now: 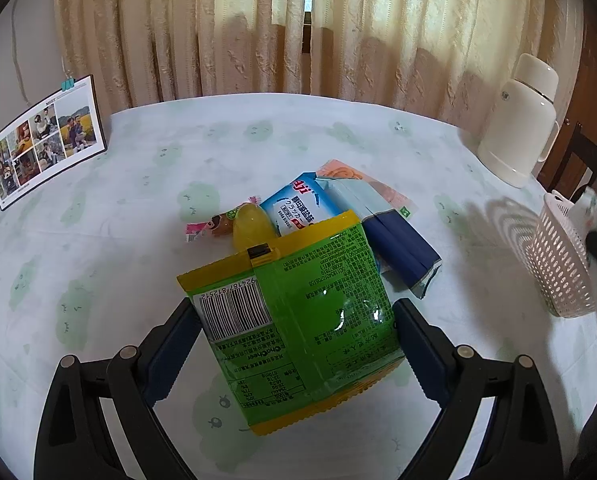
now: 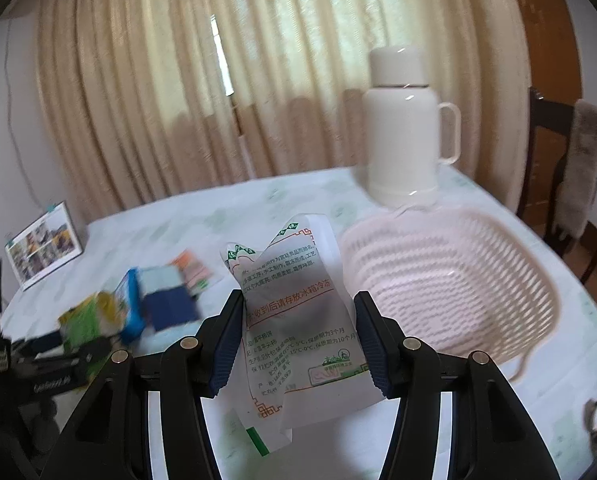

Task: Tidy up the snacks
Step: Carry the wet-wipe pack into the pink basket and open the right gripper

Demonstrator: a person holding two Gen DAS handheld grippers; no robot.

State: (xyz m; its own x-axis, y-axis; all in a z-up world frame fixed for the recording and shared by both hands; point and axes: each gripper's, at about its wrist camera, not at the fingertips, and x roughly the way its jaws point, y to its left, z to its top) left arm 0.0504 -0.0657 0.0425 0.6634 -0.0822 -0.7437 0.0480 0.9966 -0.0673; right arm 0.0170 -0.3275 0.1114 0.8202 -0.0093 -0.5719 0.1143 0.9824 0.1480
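My left gripper (image 1: pixel 294 320) is shut on a green and yellow snack bag (image 1: pixel 298 312) and holds it above the table. Behind it lies a pile of snacks: a light blue cracker pack (image 1: pixel 298 204), a dark blue pack (image 1: pixel 398 244), an orange pack (image 1: pixel 358 180) and a yellow jelly cup (image 1: pixel 250 224). My right gripper (image 2: pixel 298 320) is shut on a white packet with red and green print (image 2: pixel 298 320), held just left of the pink basket (image 2: pixel 538 304). The basket also shows at the right of the left wrist view (image 1: pixel 558 264).
A white thermos jug (image 2: pixel 402 128) stands behind the basket. A photo calendar (image 1: pixel 42 136) stands at the table's far left. Curtains hang behind the table. A dark wooden chair (image 2: pixel 554 160) stands at the right. The tablecloth (image 1: pixel 138 184) is white with green print.
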